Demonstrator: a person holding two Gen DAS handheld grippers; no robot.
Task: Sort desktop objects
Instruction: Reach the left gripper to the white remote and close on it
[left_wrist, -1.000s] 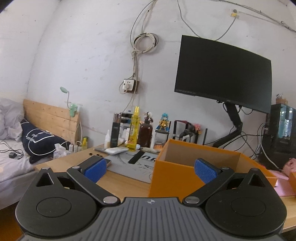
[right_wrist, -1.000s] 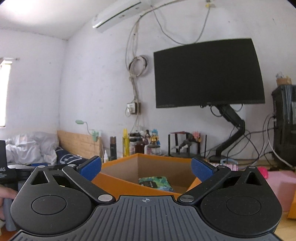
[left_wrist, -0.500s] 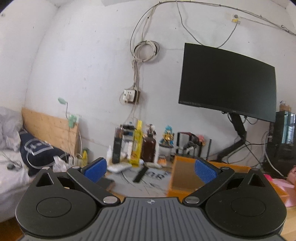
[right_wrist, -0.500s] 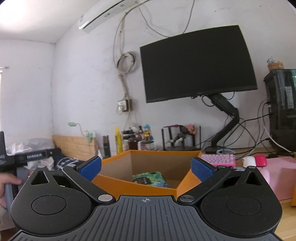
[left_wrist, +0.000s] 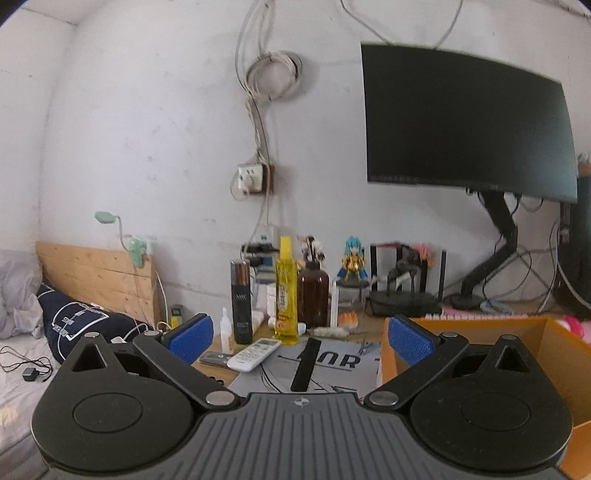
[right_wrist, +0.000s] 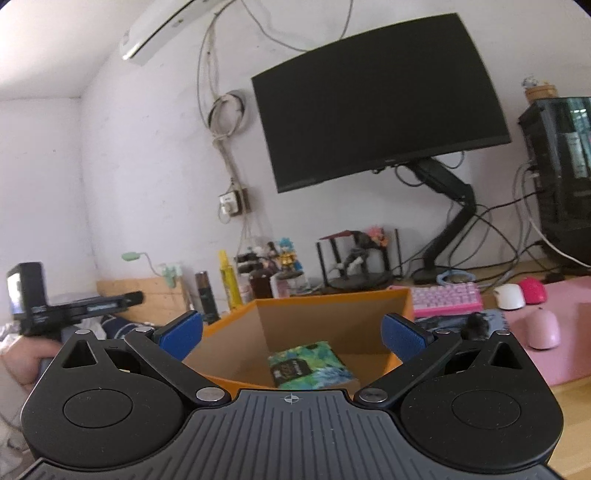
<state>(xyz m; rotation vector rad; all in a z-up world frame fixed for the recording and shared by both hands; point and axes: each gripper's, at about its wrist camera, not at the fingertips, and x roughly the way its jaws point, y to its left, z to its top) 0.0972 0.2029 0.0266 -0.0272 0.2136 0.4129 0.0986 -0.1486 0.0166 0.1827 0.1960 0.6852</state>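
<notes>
An orange cardboard box (right_wrist: 399, 299) stands open on the wooden desk; it also shows in the left wrist view (left_wrist: 554, 354). A green patterned packet (right_wrist: 314, 363) lies inside it. My right gripper (right_wrist: 291, 332) is open and empty, held above the box's near side. My left gripper (left_wrist: 299, 338) is open and empty, left of the box, above a grey mat (left_wrist: 332, 365). On the mat lie a white remote (left_wrist: 255, 353) and a black flat strip (left_wrist: 306, 364). A yellow bottle (left_wrist: 286, 291), a black tube (left_wrist: 242, 301) and a brown bottle (left_wrist: 313, 295) stand behind.
A monitor (right_wrist: 376, 96) on an arm hangs over the desk. Figurines (left_wrist: 352, 267) line the wall. A pink keyboard (right_wrist: 447, 297), white and pink mice (right_wrist: 509, 295) and a pink mat (right_wrist: 554, 332) lie right of the box. A bed (left_wrist: 22, 354) is at left.
The left gripper has moved left and pulled back from the box, bringing the mat and remote into view. The right gripper has tilted and shifted left over the box. Both stay open.
</notes>
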